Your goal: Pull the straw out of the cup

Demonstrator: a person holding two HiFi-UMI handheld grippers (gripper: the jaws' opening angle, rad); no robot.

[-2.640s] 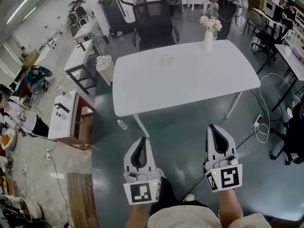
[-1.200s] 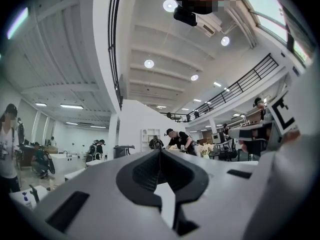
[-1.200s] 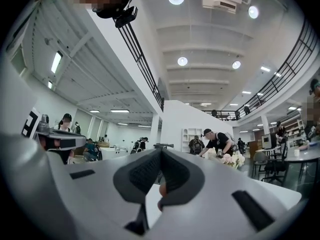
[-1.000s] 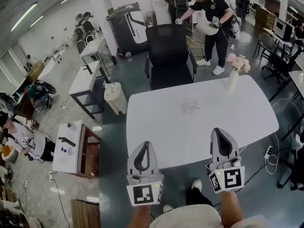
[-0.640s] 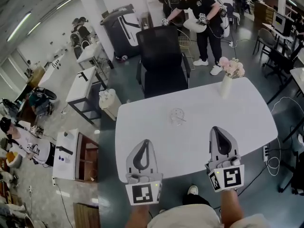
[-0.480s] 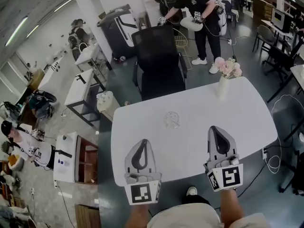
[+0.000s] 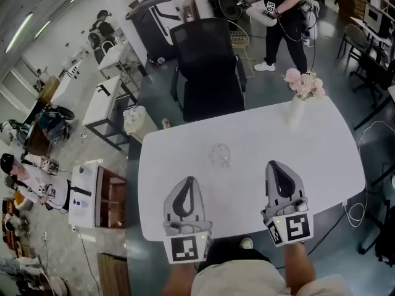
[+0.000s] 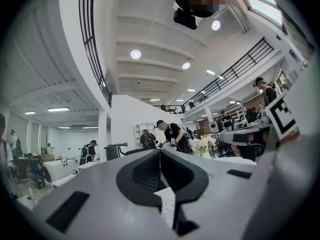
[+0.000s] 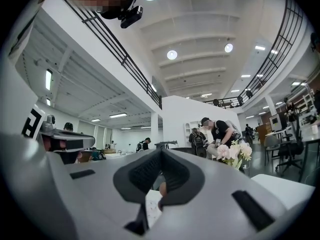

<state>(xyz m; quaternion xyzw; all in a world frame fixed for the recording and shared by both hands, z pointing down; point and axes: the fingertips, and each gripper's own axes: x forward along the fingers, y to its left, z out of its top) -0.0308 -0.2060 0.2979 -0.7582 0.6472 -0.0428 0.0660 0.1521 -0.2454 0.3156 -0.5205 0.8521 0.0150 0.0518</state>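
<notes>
The cup (image 7: 219, 155) is a small clear glass standing upright on the white table (image 7: 308, 159), a little left of the tabletop's middle in your head view. It is too small there for you to make out the straw.

Your left gripper (image 7: 188, 181) is at about 7 o'clock from the cup, over the table's near edge and apart from the cup. In the left gripper view its jaws meet in a closed seam with nothing between them (image 8: 160, 151). Your right gripper (image 7: 276, 166) is at about 4 o'clock from the cup, farther off than the left one and also clear of it. In the right gripper view its jaws are pressed together too, holding nothing (image 9: 160, 152). Both point away from you across the table.

At 2 o'clock from the cup, near the far right corner, stands a white vase (image 7: 297, 110) of pink flowers. At 12 o'clock, beyond the far edge, a black chair (image 7: 207, 66) is pushed up close to the table. Past it, toward 1 o'clock, a person (image 7: 281, 8) in dark clothes stands on the grey floor.
</notes>
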